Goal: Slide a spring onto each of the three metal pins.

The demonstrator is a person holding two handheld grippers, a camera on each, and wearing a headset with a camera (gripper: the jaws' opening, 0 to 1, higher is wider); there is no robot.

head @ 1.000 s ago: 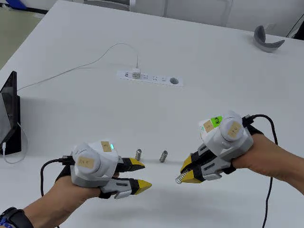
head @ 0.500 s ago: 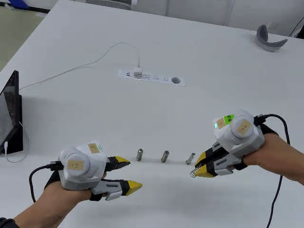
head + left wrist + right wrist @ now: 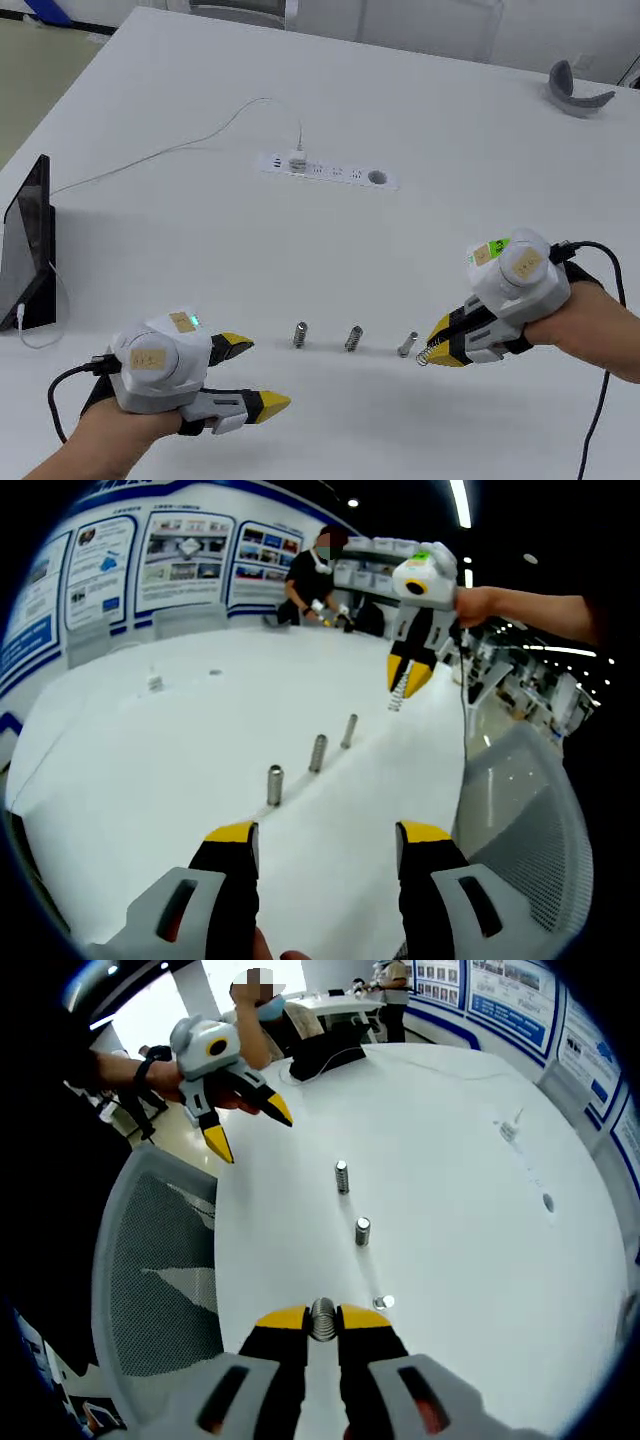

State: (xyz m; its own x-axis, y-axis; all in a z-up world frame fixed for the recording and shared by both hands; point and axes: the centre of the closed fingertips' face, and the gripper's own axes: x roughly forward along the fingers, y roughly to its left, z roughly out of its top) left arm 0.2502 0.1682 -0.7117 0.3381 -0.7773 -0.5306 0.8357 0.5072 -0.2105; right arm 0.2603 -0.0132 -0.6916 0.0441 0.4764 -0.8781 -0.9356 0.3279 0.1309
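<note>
Head view first: the yellow-tipped left claw [image 3: 260,373] hangs low over the plain white table [image 3: 330,240], its two jaws spread wide with nothing between them. Over on the other side, the right claw [image 3: 438,345] is pinched narrow on a small silver coil spring [image 3: 427,351], which pokes out of the tips at a slant. That spring sits just beside the right metal pin [image 3: 407,344], a bare, smooth peg. The middle metal pin [image 3: 353,338] and the left metal pin [image 3: 300,334] both look ribbed, each wearing a coil. Farther back we have a white power strip [image 3: 325,170] with a plug and a white cable, and a dark flat screen [image 3: 25,245] at the table's left edge.

Now the left gripper view: the left claw [image 3: 328,835] gapes wide, and the three pins run away from it in a line. The right claw [image 3: 410,675] hovers past the far, smooth pin, with the spring [image 3: 398,692] dangling from its tips above the table.

Right gripper view: the right claw [image 3: 322,1322] clamps the spring [image 3: 322,1318] end-on, so we see its round coil between the jaws. The bare pin's shiny top [image 3: 382,1303] is just beside the tips. Beyond the other two pins, the left claw [image 3: 250,1128] is splayed open, above a grey mesh chair [image 3: 150,1260].
</note>
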